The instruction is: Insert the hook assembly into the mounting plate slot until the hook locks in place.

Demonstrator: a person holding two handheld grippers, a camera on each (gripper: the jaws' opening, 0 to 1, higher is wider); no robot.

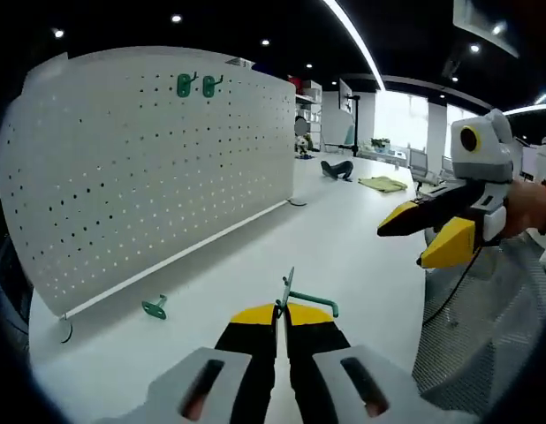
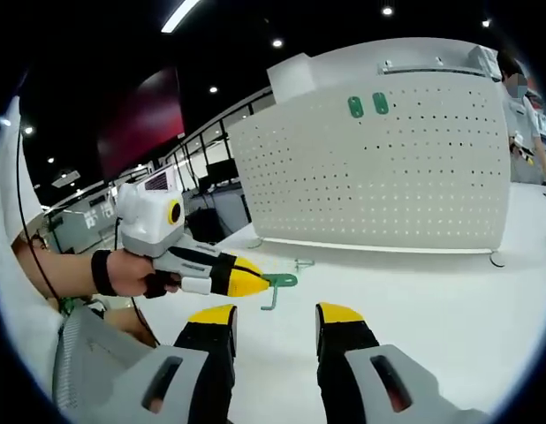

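Landmark: the white perforated metal pegboard (image 1: 158,168) standing upright on the white desk (image 1: 344,238).

Left of the board's near end, at its foot: one loose green metal hook (image 1: 155,306) lies on the desk, just beside the base rail. Untouched.

On the board itself, high up: two green hooks (image 1: 197,85) already sit side by side in the holes. Judged seated, though lock state is too small to confirm.

In front of the board, well apart from it: your left gripper (image 1: 283,311) has its yellow-tipped fingers closed together on a green hook assembly (image 1: 301,299), its thin plate standing up between the tips and its hooked arm pointing off to the right. The right gripper view shows that hook sticking out past the left gripper's yellow tips, in front of the board's lower edge.

Right of that: your right gripper (image 2: 275,316) carries nothing, fingers spread apart, hovering over bare desk.

Progress, as a judgement: pick-up done, insertion not begun. Left to do: carry the held assembly to the board, line its plate up with a slot, press until it locks.
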